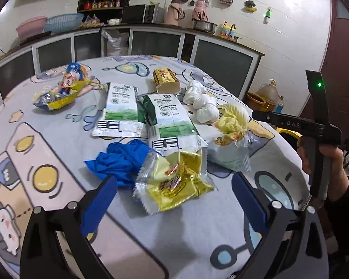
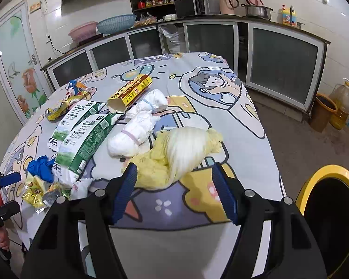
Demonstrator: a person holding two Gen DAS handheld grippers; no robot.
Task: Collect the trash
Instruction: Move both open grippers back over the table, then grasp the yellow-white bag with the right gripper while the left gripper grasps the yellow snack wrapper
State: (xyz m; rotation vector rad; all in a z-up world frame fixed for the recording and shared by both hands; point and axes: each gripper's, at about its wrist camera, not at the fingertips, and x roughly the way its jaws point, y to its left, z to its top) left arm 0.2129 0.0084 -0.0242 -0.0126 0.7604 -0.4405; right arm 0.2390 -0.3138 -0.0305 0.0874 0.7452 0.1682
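Note:
Trash lies spread over a table under a cartoon-print cloth [image 1: 58, 139]. My left gripper [image 1: 174, 200] is open, its blue pads on either side of a yellow snack wrapper [image 1: 174, 179] without touching it. A crumpled blue glove [image 1: 121, 160] lies just left of the wrapper. Two green-and-white cartons [image 1: 167, 116] lie behind it. My right gripper [image 2: 176, 186] is open just before a yellow-white cabbage piece [image 2: 181, 151], nothing between its pads. White wads [image 2: 137, 125] and a yellow box [image 2: 132, 90] lie beyond. The right gripper's body [image 1: 314, 127] shows at the right of the left wrist view.
A black bin with a yellow rim [image 2: 330, 211] stands on the floor right of the table. Kitchen cabinets [image 2: 221, 39] line the back wall. An orange bucket [image 2: 323, 111] and an oil jug [image 2: 342, 104] stand in the far right corner. More wrappers [image 1: 62, 90] lie at the far left.

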